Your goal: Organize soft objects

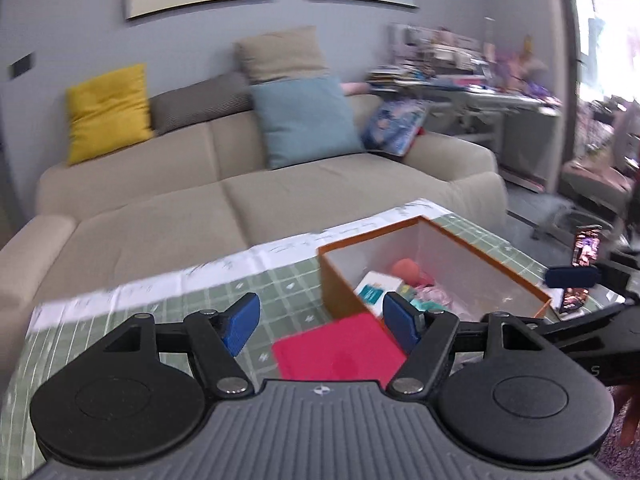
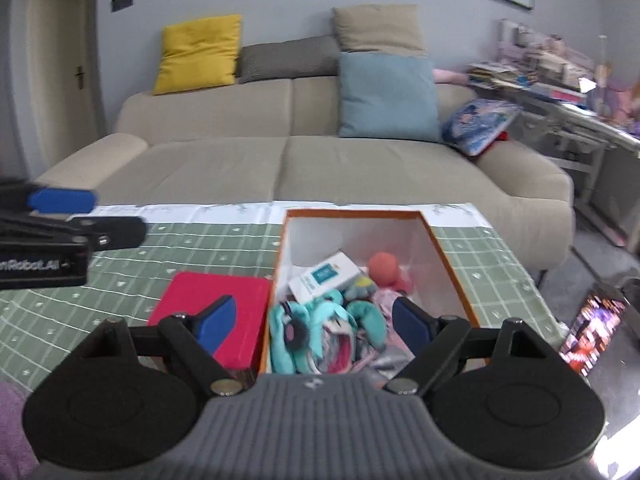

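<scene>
An orange box with white inside stands on the green checked tablecloth. It holds soft toys: a teal plush, a coral round plush, pink fabric, and a white and teal carton. A red lid or flat box lies just left of it. My right gripper is open and empty, above the box's near end. My left gripper is open and empty, above the red piece, with the orange box to its right.
A beige sofa with yellow, teal and grey cushions stands beyond the table. A phone with a lit screen lies at the table's right edge. A cluttered desk is at the right.
</scene>
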`<state>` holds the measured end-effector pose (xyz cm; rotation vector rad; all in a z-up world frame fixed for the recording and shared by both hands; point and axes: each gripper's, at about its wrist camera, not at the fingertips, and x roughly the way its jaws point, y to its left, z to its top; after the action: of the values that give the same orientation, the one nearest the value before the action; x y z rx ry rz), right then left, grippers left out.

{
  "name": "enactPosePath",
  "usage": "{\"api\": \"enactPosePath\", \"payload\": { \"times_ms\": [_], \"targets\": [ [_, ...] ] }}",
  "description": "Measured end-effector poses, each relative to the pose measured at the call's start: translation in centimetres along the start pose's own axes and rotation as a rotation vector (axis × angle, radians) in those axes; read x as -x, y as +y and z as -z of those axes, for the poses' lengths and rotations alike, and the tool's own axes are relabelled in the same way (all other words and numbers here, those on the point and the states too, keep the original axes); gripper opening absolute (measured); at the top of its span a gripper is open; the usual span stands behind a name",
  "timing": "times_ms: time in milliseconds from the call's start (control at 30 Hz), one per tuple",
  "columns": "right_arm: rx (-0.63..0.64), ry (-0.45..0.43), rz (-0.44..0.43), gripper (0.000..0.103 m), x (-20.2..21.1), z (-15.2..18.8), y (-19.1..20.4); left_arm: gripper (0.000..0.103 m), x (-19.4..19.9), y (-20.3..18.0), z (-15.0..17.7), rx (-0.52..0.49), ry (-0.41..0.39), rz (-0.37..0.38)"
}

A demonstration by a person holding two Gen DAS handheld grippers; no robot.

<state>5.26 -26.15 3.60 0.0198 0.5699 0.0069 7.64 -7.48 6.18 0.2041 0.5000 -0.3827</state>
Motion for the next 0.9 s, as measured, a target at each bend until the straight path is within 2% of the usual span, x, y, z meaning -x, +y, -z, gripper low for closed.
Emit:
{"api": "enactPosePath", "payload": {
  "times_ms": [100, 167, 300, 367, 467, 533, 767, 900],
  "targets": [
    [-0.027, -0.018, 0.008, 0.085, 1.0, 1.7, 0.8, 0.084, 0.9, 0.3, 2.1, 0.076, 0.003, -0.041],
    [-0.05, -0.033, 0.014, 0.095, 1.7, 2.6, 1.0, 0.084, 1.2, 0.2, 3.3, 0.089, 0.007, -0.062],
    [-0.072, -0.075, 0.035, 0.095, 2.4, 3.7, 1.4, 0.087, 1.1, 0.4, 5.0, 0.139, 0.063, -0.095],
    [-0.069, -0.079, 0.045, 0.096, 2.0, 4.2, 1.6, 0.09, 1.3, 0.7, 5.8, 0.144, 0.059, -0.114],
    [-0.058, -0.051, 0.046, 0.096, 1.0, 5.3, 2.1, 0.09, 1.1, 0.7, 6.8, 0.127, 0.043, -0.15],
    [-0.044, -0.007, 0.045, 0.096, 0.1, 5.6, 2.3, 0.09, 1.0, 0.6, 7.4, 0.132, 0.051, -0.138],
    [-0.065, 0.072, 0.045, 0.096, -1.7, 6.0, 2.1, 0.09, -0.4, 0.5, 9.3, 0.14, 0.165, -0.122],
    [-0.073, 0.098, 0.046, 0.096, -2.2, 6.2, 2.0, 0.093, -0.4, 0.8, 9.8, 0.163, 0.194, -0.123]
  ]
}}
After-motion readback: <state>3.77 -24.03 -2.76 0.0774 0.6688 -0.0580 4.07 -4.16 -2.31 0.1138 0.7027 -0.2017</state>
